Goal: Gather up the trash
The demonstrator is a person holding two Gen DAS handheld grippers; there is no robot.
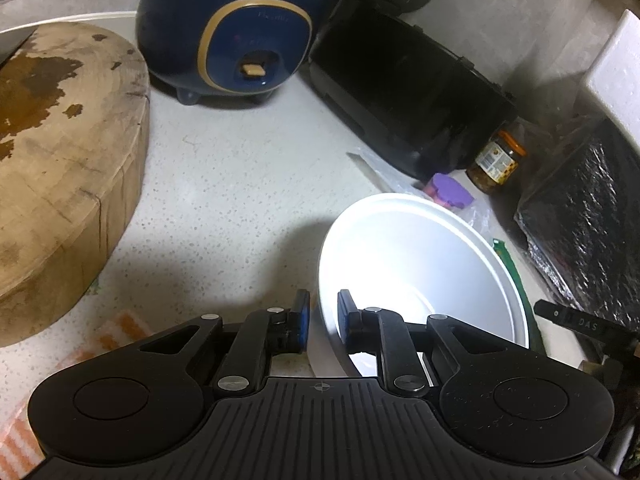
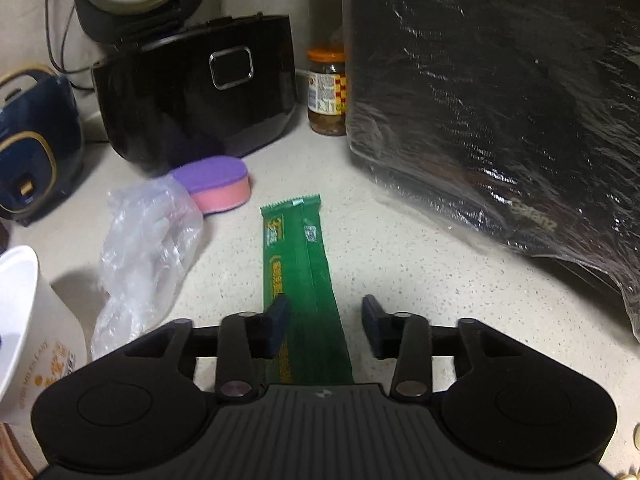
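Note:
My left gripper (image 1: 323,314) is shut on the rim of a white paper cup (image 1: 420,264), one finger outside the wall and one inside; the cup looks empty. The cup also shows at the left edge of the right wrist view (image 2: 36,320). A long green wrapper (image 2: 300,280) lies flat on the speckled counter (image 2: 420,264). My right gripper (image 2: 325,322) is open just above the wrapper's near part, with the wrapper running between the fingers, closer to the left one. A crumpled clear plastic bag (image 2: 148,248) lies left of the wrapper.
A purple-and-pink sponge (image 2: 218,184) lies behind the bag. A black rice cooker (image 2: 196,92), a blue appliance (image 1: 228,28), an orange-lidded jar (image 2: 326,92) and a plastic-wrapped black appliance (image 2: 500,100) stand along the back. A thick wooden chopping block (image 1: 60,168) is at left.

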